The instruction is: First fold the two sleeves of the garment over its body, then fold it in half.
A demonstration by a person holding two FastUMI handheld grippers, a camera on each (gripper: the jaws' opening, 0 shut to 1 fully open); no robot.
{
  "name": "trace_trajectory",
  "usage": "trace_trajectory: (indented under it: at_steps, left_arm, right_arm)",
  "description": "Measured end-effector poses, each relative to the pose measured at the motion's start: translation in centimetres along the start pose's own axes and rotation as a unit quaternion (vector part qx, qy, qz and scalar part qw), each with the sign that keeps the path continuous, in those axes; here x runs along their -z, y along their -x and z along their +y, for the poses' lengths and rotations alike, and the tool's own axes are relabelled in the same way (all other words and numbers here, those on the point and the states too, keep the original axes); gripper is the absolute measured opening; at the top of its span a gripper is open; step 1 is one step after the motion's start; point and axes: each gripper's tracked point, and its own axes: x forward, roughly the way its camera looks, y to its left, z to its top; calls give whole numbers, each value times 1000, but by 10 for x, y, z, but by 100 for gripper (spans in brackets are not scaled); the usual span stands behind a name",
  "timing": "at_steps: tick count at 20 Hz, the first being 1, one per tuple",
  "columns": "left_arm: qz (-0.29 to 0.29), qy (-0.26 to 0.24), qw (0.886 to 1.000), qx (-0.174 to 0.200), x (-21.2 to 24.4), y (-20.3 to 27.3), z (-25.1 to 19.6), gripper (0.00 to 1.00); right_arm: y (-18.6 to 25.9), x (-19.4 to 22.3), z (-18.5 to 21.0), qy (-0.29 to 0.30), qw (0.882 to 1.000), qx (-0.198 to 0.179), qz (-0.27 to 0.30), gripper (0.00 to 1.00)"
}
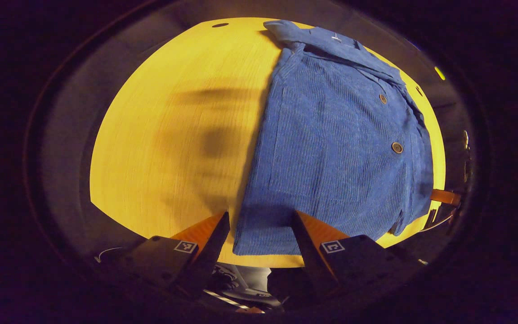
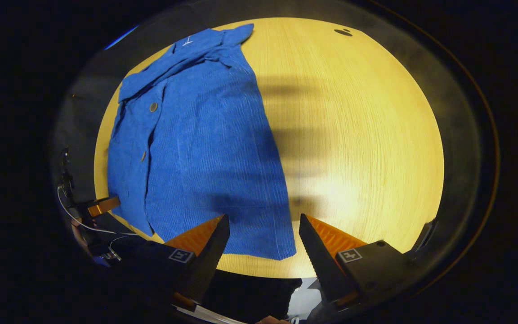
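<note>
While both claws hang released, the left gripper (image 1: 261,216) and right gripper (image 2: 263,218) face the blue garment (image 1: 331,148), lengthwise on the table (image 1: 173,135), collar (image 1: 326,38) far, hem near.

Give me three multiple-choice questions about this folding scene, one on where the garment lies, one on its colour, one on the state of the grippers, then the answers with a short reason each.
1. Where does the garment lie?
A. Flat on the wooden table
B. Hanging from a rack
C. On the floor

2. What colour is the garment?
A. Red
B. Blue
C. White

3. How do the left gripper and right gripper stand?
A. Both open, holding nothing
B. Both shut on the hem
C. One open, one shut on a sleeve

Answers: 1 A, the cloth spreads over the tabletop in both views. 2 B, ribbed blue fabric with buttons. 3 A, each gripper's fingers stand apart over the near hem, gripping nothing.
</note>
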Motion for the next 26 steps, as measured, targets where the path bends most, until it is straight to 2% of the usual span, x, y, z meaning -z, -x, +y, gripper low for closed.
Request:
trace_trajectory:
  at_steps: [2,5,6,7,12,13,14,16,18,19,21,22,24,26]
  left_arm:
    - [6,-11,1000,-9,-1,2,0,83]
    - [8,-2,1000,-9,-2,0,0,83]
    - [8,-1,1000,-9,-2,0,-1,83]
    - [6,-1,1000,-10,-2,-1,-1,83]
    - [11,4,1000,-2,0,-1,-15,83]
    - [13,-4,1000,-4,2,-2,-17,83]
    - [16,-14,1000,-9,2,-1,-19,83]
    - [16,-30,999,-10,-1,-4,-23,82]
    - [19,-39,999,-8,-3,-4,-26,69]
    - [20,-43,999,-4,-2,-4,-27,65]
    - [18,-44,999,10,-7,-6,-28,38]
    - [20,-44,999,16,-6,-5,-28,24]
    - [20,-45,998,26,-6,-5,-27,24]
    - [17,-18,999,27,-5,-5,-25,22]
  right_arm:
    - [-5,3,-5,-13,1000,9,12,100]
    - [-13,6,-10,-19,999,22,27,100]
    - [-15,9,-11,-16,999,25,28,91]
    - [-17,9,-11,-10,999,29,30,100]
    - [-20,11,-5,5,998,55,28,100]
    - [-21,13,-4,10,998,60,28,91]
    - [-21,15,-2,17,997,64,28,100]
    - [-22,15,2,24,997,64,21,100]
    - [-24,17,9,21,998,63,22,75]
    - [-25,18,13,27,998,57,29,75]
    - [-26,19,22,23,998,54,25,20]
    - [-26,19,23,39,998,51,24,20]
    - [-25,18,22,56,997,45,18,19]
    - [-25,17,23,36,999,36,11,19]
